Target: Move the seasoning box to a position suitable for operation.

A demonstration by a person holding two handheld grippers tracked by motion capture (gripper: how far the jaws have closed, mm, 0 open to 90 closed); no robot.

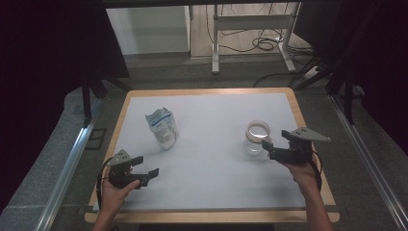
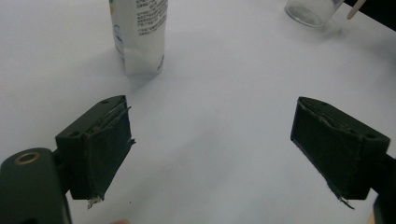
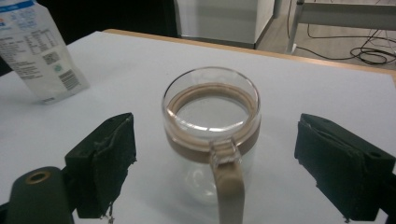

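A clear glass jar (image 1: 257,136) with a beige band round its neck stands upright on the right of the white table top (image 1: 216,163). My right gripper (image 1: 274,143) is open just to its right. In the right gripper view the jar (image 3: 210,116) sits between the spread jaws, its beige handle (image 3: 229,184) pointing at the camera; the pads do not touch the glass. A white and blue pouch (image 1: 162,127) stands at centre left. My left gripper (image 1: 147,166) is open below it, holding nothing. The left gripper view shows the pouch (image 2: 140,37) ahead and the jar (image 2: 312,10) at far right.
The table's wooden rim (image 1: 211,216) runs close to both hands. Metal rails (image 1: 67,168) flank the table. Behind it stand a white desk frame (image 1: 250,29) and loose cables (image 1: 264,44) on the floor. Dark curtains hang at both sides.
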